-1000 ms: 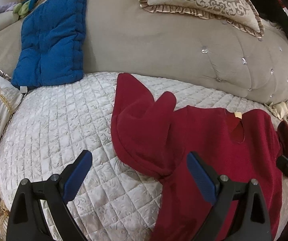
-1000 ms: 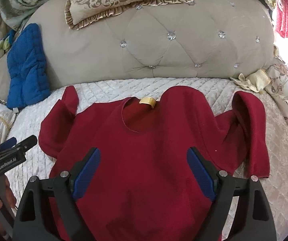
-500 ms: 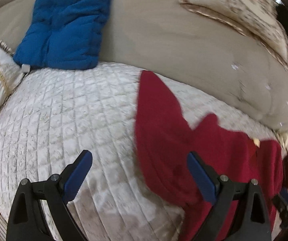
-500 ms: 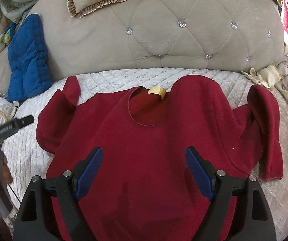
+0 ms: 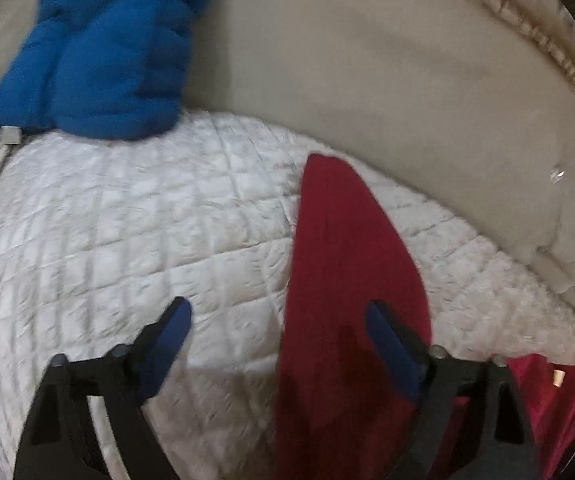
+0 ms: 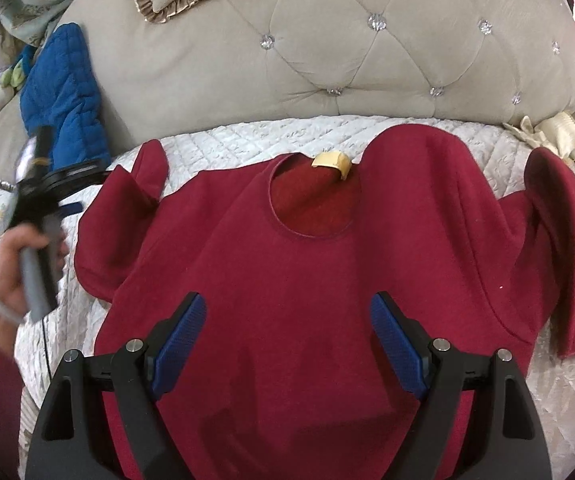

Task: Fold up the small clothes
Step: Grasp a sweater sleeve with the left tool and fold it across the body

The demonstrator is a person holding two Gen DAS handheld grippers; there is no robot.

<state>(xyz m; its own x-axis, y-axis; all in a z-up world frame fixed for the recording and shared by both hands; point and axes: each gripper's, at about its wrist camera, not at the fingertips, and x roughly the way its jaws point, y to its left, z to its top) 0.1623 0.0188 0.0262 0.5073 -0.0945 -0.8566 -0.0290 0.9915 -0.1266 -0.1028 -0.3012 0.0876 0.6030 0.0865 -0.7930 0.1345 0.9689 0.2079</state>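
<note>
Left gripper (image 5: pixel 277 320) has swung left, spread and empty, over the left sleeve (image 5: pixel 339 248) lower centre; right gripper (image 6: pixel 287 322) spread above red sweater (image 6: pixel 307 280); sleeve fold likely next

Ahead of the left gripper (image 5: pixel 277 326) the white quilted bedcover (image 5: pixel 107 240) lies bare to its left and forward, open ground for a pass. Between its wide-spread jaws and to the right, a red sleeve (image 5: pixel 347 260) stretches forward across the quilt. Further ahead the blue padded cushion (image 5: pixel 103 48) leans against the beige tufted headboard (image 5: pixel 347 80), closing off that side.

The right gripper (image 6: pixel 287 336), jaws spread wide, hangs over the red sweater (image 6: pixel 307 272), which fills nearly everything ahead. Bare quilt shows only in a strip beyond the collar and to the far right, past the folded-over right sleeve (image 6: pixel 559 240). To its left, the person's left hand (image 6: pixel 15 272) blocks that flank.
</note>
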